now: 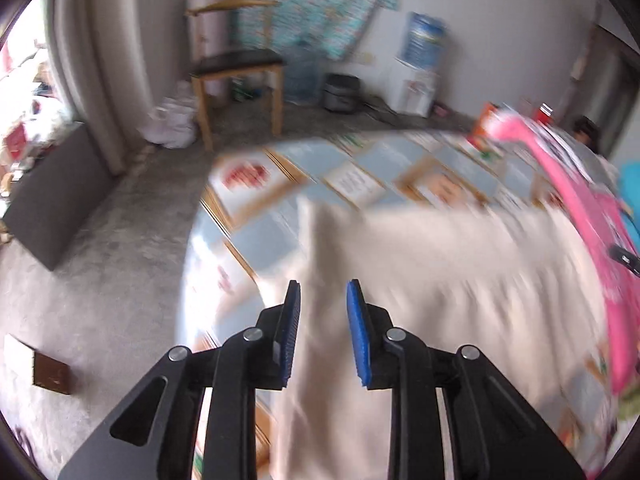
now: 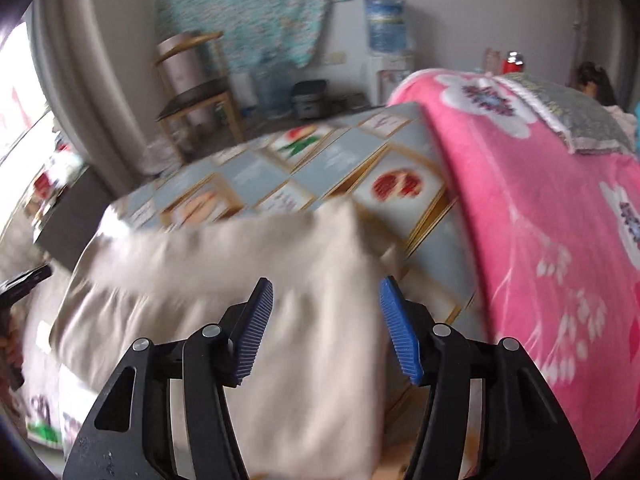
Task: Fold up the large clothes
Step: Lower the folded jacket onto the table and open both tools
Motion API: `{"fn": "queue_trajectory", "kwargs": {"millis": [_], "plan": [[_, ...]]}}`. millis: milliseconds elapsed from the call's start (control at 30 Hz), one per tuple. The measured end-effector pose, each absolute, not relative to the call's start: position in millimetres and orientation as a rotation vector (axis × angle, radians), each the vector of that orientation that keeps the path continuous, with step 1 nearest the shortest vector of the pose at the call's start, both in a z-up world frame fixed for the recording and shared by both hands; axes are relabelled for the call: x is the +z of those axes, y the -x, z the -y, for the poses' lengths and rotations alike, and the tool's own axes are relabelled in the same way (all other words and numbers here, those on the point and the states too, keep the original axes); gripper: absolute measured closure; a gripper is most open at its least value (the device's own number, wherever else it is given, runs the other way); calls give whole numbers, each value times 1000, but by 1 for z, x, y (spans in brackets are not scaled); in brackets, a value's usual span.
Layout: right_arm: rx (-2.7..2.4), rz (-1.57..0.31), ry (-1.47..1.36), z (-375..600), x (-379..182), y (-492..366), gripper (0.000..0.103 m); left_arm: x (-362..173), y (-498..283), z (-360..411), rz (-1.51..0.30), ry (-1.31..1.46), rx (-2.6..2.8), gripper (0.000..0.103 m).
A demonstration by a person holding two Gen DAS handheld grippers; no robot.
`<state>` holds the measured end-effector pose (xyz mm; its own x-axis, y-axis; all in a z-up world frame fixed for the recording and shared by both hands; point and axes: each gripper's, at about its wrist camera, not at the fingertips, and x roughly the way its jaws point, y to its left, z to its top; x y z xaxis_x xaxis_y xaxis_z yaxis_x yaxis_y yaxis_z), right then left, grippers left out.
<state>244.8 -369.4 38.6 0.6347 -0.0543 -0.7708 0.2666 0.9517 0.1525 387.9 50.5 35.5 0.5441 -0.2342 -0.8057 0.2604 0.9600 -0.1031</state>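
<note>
A large cream garment (image 1: 440, 280) lies spread on a bed with a patterned blue sheet (image 1: 320, 160). My left gripper (image 1: 323, 300) is open above the garment's left edge, with nothing between its blue pads. The garment also shows in the right wrist view (image 2: 240, 264), folded over with a corner near the middle of the bed. My right gripper (image 2: 326, 300) is open above that corner and holds nothing. The views are blurred by motion.
A pink flowered blanket (image 2: 540, 220) lies heaped along the bed's right side, with a grey cushion (image 2: 580, 116) on it. A wooden chair (image 1: 236, 68), water dispenser (image 1: 420, 68) and grey curtain (image 1: 100, 60) stand beyond the bed. A dark bench (image 1: 52, 200) is left.
</note>
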Motion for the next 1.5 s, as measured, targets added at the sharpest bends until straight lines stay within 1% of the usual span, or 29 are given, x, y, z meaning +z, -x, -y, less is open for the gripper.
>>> {"fn": "queue_trajectory", "kwargs": {"millis": [133,200,267,400,500,567,633,700,733,867,967,1033,1167,1233,1300,1367,1467,1500], "plan": [[-205,-961,-280,362,0,-236,50,-14,-361,-53,-1066,-29,-256,80],[-233,-1021,-323,372,-23,-240,54,-32,-357,-59,-1069,0,-240,78],[-232,-1023,-326,374,-28,-242,54,-31,-350,-60,-1026,-13,-237,78],[-269,-979,-264,356,4,-233,54,-17,-336,-50,-977,-105,-200,78],[-260,-912,-187,328,24,-218,48,3,-317,-44,-901,-144,-225,78],[-255,-908,-165,310,19,-213,45,10,-307,-30,-880,-156,-273,78],[-279,-947,-164,304,-2,-217,44,5,-301,-15,-896,-184,-303,77],[-324,-995,-204,308,-28,-218,42,-17,-302,0,-961,-239,-286,77],[-330,-980,-214,309,-34,-216,42,-28,-303,3,-986,-247,-270,77],[-379,-992,-187,298,-18,-210,41,-29,-299,-4,-970,-198,-257,77],[-330,-915,-192,274,5,-204,40,-13,-290,-2,-929,-183,-281,77],[-274,-887,-199,253,7,-203,39,-6,-287,6,-921,-167,-325,77],[-225,-925,-148,214,-16,-224,38,-27,-288,35,-983,-190,-341,77],[-265,-953,-72,200,-33,-231,37,-35,-283,41,-954,-215,-307,77],[-295,-951,-8,191,-32,-231,37,-35,-278,45,-939,-250,-291,76],[-294,-962,-58,196,-23,-226,37,-31,-275,43,-942,-249,-293,76],[-300,-914,-123,203,-3,-207,35,-18,-265,33,-934,-205,-306,76],[-304,-901,-136,203,1,-199,33,-13,-260,31,-925,-199,-312,71]]}}
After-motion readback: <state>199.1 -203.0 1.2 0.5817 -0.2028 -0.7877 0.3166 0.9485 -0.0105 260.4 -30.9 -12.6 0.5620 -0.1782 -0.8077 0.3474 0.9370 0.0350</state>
